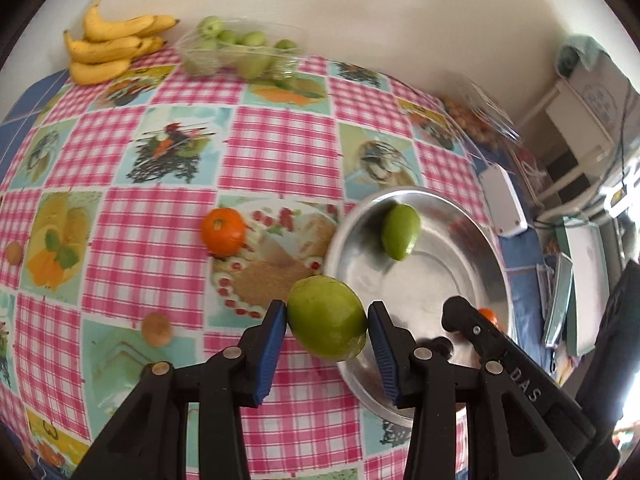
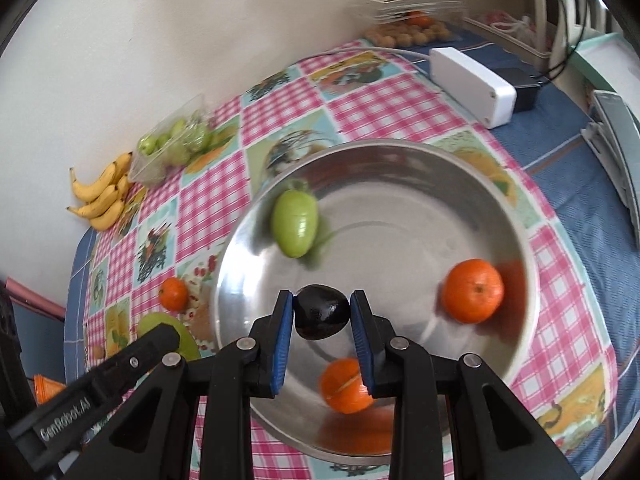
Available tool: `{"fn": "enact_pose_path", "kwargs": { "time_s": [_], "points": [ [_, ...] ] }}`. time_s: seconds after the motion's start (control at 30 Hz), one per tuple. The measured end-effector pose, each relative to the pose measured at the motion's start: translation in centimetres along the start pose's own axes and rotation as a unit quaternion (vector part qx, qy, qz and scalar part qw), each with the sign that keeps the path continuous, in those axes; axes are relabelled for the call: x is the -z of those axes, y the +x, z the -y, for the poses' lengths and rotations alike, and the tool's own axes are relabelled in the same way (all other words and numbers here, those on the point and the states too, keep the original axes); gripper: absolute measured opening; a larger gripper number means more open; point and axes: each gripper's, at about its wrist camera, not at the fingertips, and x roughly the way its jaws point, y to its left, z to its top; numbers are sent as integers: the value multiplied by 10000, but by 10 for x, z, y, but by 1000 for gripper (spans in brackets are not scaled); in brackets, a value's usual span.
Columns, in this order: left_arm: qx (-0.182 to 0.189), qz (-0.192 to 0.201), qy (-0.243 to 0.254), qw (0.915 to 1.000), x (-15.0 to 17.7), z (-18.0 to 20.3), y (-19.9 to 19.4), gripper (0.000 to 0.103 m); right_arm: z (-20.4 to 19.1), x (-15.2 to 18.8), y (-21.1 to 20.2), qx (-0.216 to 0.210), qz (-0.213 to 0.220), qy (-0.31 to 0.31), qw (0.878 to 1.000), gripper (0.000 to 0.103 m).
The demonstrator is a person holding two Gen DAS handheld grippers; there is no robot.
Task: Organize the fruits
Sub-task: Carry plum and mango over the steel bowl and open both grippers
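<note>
The left gripper (image 1: 327, 325) holds a large green fruit (image 1: 327, 317) between its blue pads, jaws closed on the fruit's two sides, at the near left rim of the steel bowl (image 1: 436, 280) and above the checked cloth of the desk (image 1: 280, 148). The right gripper (image 2: 322, 316) grips a dark, nearly black fruit (image 2: 322, 311), jaws narrow around it, held over the near part of the steel bowl (image 2: 400, 216).

Inside the bowl, a smaller green fruit (image 2: 295, 224) lies at the far left, blurred at its edges. An orange (image 2: 473, 290) rests against the right wall, and a second orange (image 2: 345, 385) sits at the near side, partly hidden behind the right jaw.

On the cloth just left of the bowl lies another orange (image 1: 223, 231) (its green stem spot faces up). Farther left and nearer, two small brown round fruits sit well apart: one (image 1: 157, 329) near the left jaw's side, the other (image 1: 14, 252) at the far left edge.

At the far side of the desk, against the wall, a bunch of bananas (image 1: 112, 46) lies to the left, with a clear plastic tub of small green fruits (image 1: 236, 50) beside it on the right. A white box (image 2: 472, 86) stands beyond the bowl, to the far right.
</note>
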Motion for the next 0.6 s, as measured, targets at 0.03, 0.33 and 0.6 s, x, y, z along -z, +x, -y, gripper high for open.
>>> {"fn": "enact_pose_path", "kwargs": {
  "time_s": [0.03, 0.33, 0.6],
  "points": [
    [19, 14, 86, 10000, 1, 5, 0, 45, 4, -1, -2, 43, 26, 33, 10000, 30],
    [73, -36, 351, 9994, 8, 22, 13, 45, 15, -1, -3, 104, 28, 164, 9998, 31],
    [35, -63, 419, 9991, 10, 22, 19, 45, 10, 3, 9, 161, -165, 44, 9997, 31]
  ]
}}
